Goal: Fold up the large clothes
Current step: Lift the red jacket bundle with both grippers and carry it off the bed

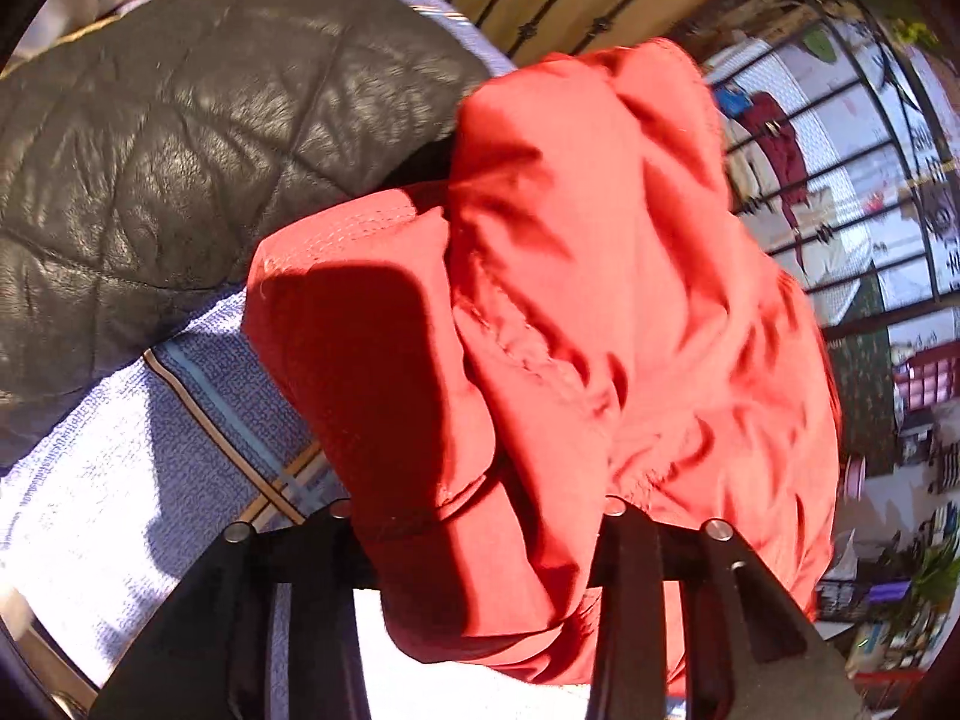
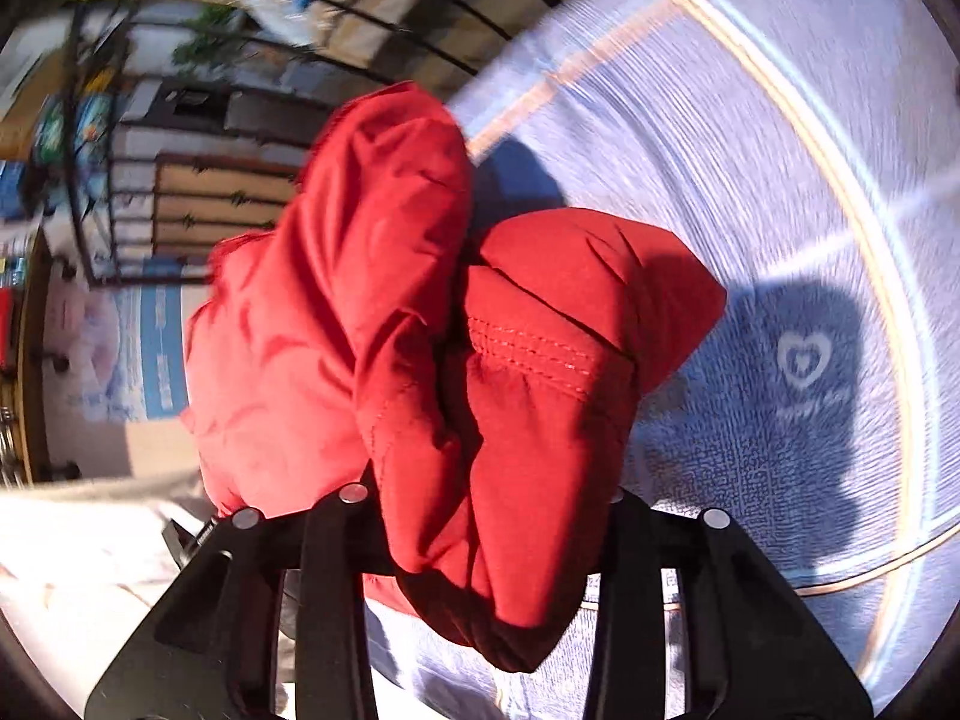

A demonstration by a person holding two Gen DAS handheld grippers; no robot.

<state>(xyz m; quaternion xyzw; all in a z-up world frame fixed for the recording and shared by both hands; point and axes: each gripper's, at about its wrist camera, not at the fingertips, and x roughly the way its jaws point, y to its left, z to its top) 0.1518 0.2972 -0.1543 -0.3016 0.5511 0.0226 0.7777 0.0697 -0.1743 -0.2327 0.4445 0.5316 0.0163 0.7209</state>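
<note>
The red garment [image 1: 576, 300] hangs bunched in the air over the lilac towel [image 1: 120, 480], a thick wad clamped in the narrowed left gripper [image 1: 480, 516] and another in the right gripper [image 2: 486, 504]. Gripped in bulk, not by clean edges, layers may slip free or snag the black leather jacket [image 1: 180, 120] beside it, spoiling the fold.

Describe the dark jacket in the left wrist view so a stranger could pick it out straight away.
Start from the pale blue patterned bedspread that covers the surface. The black leather jacket lies on it at upper left, just behind the bunched red garment. It is the only dark, shiny, creased thing there, with stitched panel seams.
</note>
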